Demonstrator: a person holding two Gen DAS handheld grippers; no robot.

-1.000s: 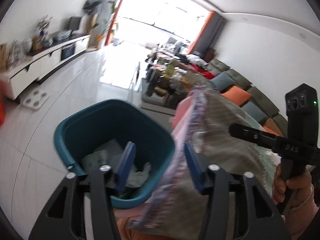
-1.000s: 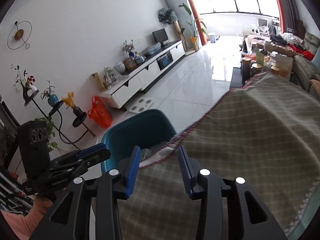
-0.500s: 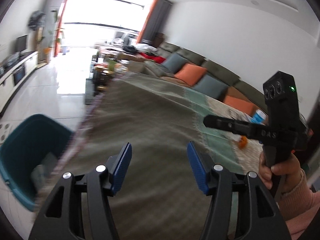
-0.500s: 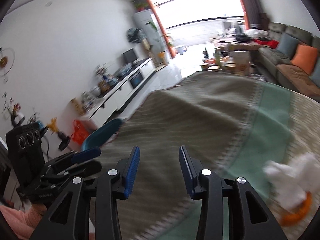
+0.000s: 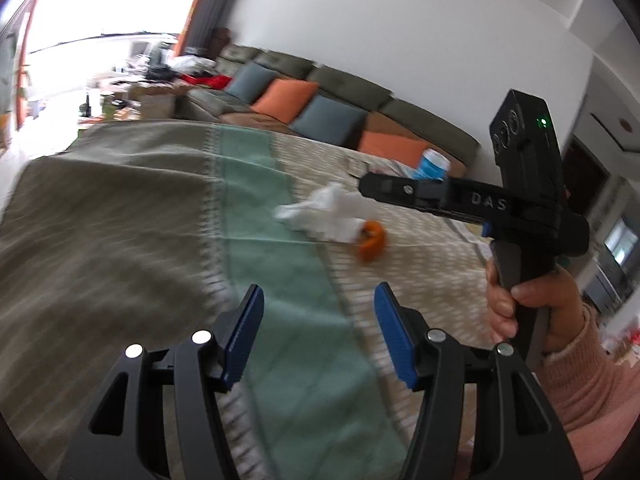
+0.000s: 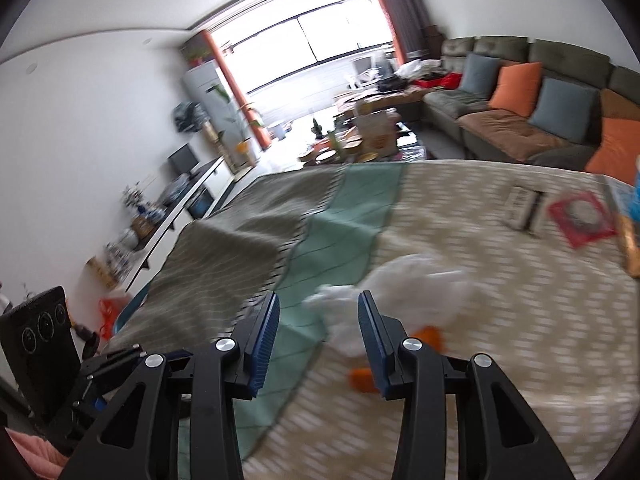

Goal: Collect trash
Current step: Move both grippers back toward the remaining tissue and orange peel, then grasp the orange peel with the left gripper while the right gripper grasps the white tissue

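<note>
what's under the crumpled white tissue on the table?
An orange peel-like piece pokes out beneath the crumpled white tissue, both on the patterned tablecloth. How far it extends underneath is covered.

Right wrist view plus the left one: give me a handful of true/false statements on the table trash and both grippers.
1. A crumpled white tissue lies on the tablecloth. True.
2. The tissue touches an orange peel. True.
3. The right gripper is clamped on the tissue. False: its fingers are apart and empty, with the tissue lying beyond them.
4. The left gripper holds a bottle. False: nothing is between its fingers.
5. The tissue sits on the dark grey end of the cloth. False: it lies on the cream patterned part, beside the green stripe.
</note>
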